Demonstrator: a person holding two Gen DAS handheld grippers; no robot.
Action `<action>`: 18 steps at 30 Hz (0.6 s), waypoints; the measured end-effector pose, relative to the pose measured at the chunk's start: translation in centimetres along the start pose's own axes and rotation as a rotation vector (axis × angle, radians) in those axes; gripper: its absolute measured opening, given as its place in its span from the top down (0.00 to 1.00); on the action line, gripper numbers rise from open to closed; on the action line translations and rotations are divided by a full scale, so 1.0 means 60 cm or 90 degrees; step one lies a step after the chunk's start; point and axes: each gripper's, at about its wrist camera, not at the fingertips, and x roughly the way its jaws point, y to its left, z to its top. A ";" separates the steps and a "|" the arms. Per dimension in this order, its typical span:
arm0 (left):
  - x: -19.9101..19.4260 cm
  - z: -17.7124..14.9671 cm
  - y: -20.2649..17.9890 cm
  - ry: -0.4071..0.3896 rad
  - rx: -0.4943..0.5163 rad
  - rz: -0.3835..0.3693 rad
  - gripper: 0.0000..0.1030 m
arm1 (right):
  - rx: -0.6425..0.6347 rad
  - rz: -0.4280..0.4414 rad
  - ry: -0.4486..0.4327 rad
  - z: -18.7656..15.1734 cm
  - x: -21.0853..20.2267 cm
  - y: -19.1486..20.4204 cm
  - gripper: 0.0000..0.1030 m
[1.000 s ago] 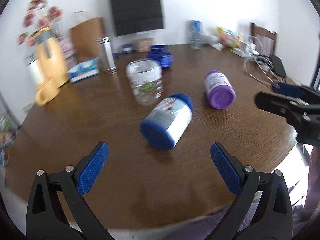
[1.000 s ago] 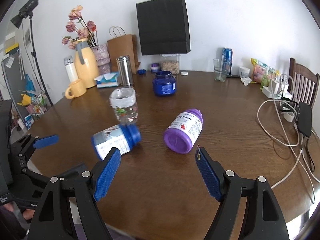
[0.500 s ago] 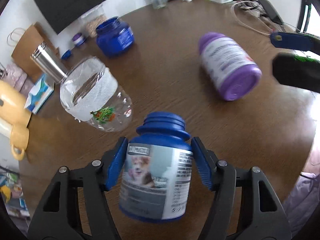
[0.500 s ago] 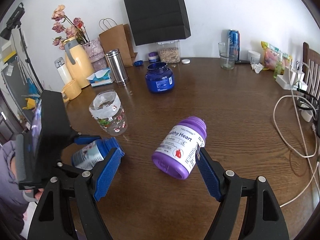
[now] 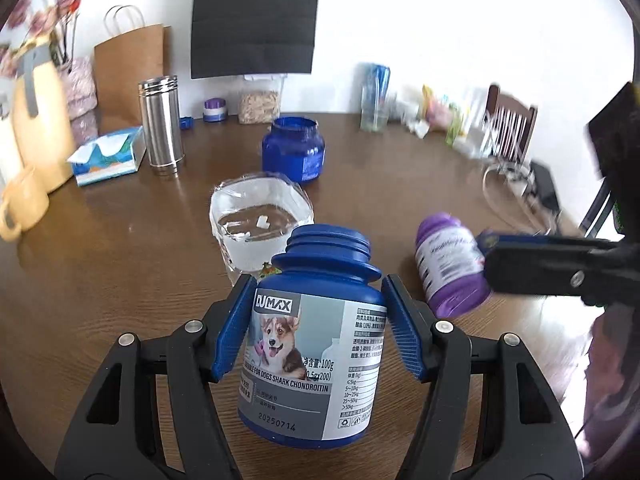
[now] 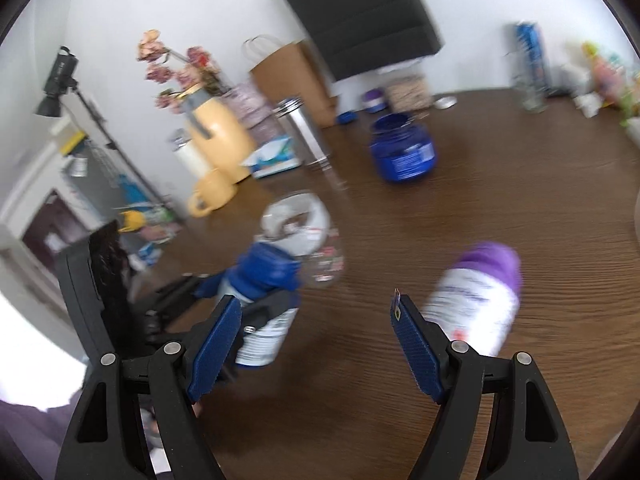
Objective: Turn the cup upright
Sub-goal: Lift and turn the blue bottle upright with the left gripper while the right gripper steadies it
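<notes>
The blue supplement bottle with a dog on its label stands upright, open neck on top, and my left gripper is shut on its body. The blurred right wrist view shows the same bottle at left, held upright. My right gripper is open with nothing between its fingers. A purple bottle lies tilted just right of its right finger. In the left wrist view, one finger of the right gripper overlaps the purple bottle. A clear plastic jar stands right behind the blue bottle.
On the brown round table stand a dark blue jar, a steel flask, a tissue box and a yellow mug. Cables and a chair sit at the right. Paper bags line the back wall.
My left gripper closed on the lying blue bottle and turned it upright. My right gripper swung left, so the purple bottle now sits outside its right finger.
</notes>
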 end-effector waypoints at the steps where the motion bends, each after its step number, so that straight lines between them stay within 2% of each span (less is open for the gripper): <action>1: -0.002 0.002 0.001 -0.003 -0.002 -0.004 0.41 | 0.002 0.017 0.014 0.006 0.013 0.007 0.21; 11: -0.044 0.004 0.007 -0.071 0.003 -0.022 0.41 | -0.017 0.146 0.120 0.048 0.120 0.072 0.23; 12: -0.048 0.004 0.011 -0.077 -0.001 -0.016 0.41 | -0.025 0.148 0.126 0.049 0.126 0.081 0.33; 18: -0.053 -0.005 0.042 -0.068 -0.026 -0.011 0.40 | -0.074 0.117 0.134 0.044 0.147 0.116 0.34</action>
